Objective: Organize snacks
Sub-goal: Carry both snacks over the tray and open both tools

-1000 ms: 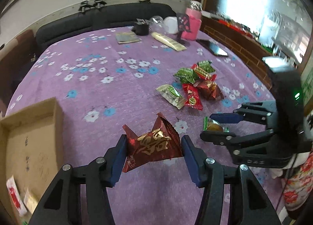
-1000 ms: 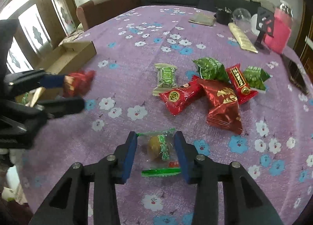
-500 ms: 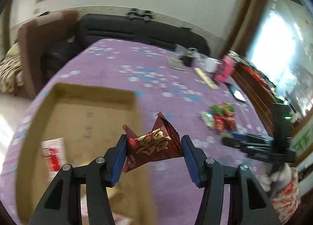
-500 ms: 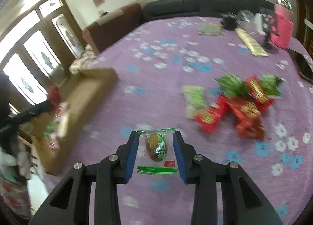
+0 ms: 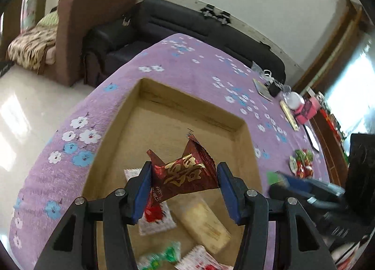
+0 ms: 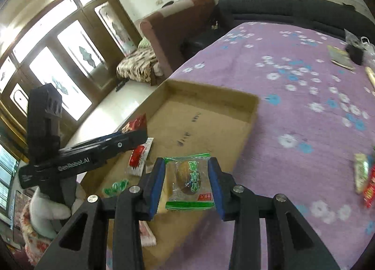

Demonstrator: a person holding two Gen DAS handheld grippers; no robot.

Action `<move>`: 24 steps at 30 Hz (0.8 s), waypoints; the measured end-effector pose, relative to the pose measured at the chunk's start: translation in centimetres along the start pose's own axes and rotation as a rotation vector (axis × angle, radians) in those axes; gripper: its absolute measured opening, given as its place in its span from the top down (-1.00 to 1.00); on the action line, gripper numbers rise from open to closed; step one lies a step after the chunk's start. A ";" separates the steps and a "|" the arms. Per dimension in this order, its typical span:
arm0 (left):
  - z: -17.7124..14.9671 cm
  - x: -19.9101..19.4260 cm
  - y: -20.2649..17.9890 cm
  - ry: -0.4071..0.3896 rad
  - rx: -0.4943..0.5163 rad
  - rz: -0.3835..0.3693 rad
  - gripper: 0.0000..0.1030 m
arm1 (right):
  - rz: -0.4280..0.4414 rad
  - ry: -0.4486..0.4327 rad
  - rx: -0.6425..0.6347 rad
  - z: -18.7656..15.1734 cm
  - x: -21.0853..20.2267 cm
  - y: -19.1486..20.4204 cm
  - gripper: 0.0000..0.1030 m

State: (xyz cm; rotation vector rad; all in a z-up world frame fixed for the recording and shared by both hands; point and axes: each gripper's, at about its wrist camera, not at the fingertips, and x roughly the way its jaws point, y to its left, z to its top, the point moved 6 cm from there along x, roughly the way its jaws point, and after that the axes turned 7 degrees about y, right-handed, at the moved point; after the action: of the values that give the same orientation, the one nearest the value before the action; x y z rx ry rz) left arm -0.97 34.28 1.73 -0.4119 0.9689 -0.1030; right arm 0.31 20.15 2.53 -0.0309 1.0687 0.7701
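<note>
My left gripper (image 5: pixel 184 182) is shut on a dark red snack packet with gold writing (image 5: pixel 185 174) and holds it above the open cardboard box (image 5: pixel 187 115). My right gripper (image 6: pixel 187 182) is shut on a clear green-edged snack packet (image 6: pixel 189 182) and holds it over the box's near right edge (image 6: pixel 248 124). The left gripper shows in the right wrist view (image 6: pixel 131 136) over the box's left side. Several snack packets lie in the box, among them a red-and-white one (image 5: pixel 155 217), a pale yellow one (image 5: pixel 206 225) and a green one (image 5: pixel 164 257).
The box sits at the edge of a purple flowered tablecloth (image 5: pixel 187 66). A heap of loose red and green snacks (image 5: pixel 302 164) lies far right on the table. A pink bottle (image 5: pixel 307 109) and small items stand at the far end. Sofas (image 5: pixel 164 26) stand behind the table.
Both grippers have swung left from the snack heap to over the cardboard box, each still carrying its packet.
</note>
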 end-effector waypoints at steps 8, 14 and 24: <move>0.5 0.8 1.5 0.015 -0.060 -0.030 -0.15 | -0.056 0.053 -0.020 0.4 4.4 1.6 0.30; 0.7 0.4 1.6 0.009 -0.087 -0.058 -0.26 | -0.068 0.025 -0.005 0.5 3.7 1.0 0.30; 0.0 -3.2 -2.7 -0.071 -0.075 -0.144 -0.35 | -0.097 -0.081 0.071 -1.2 -2.2 -3.1 0.15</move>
State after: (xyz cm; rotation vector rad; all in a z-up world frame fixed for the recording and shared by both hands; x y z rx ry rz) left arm -2.54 32.67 5.31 -0.5513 0.8741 -0.1815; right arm 0.64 16.24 2.64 0.0088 1.0093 0.6401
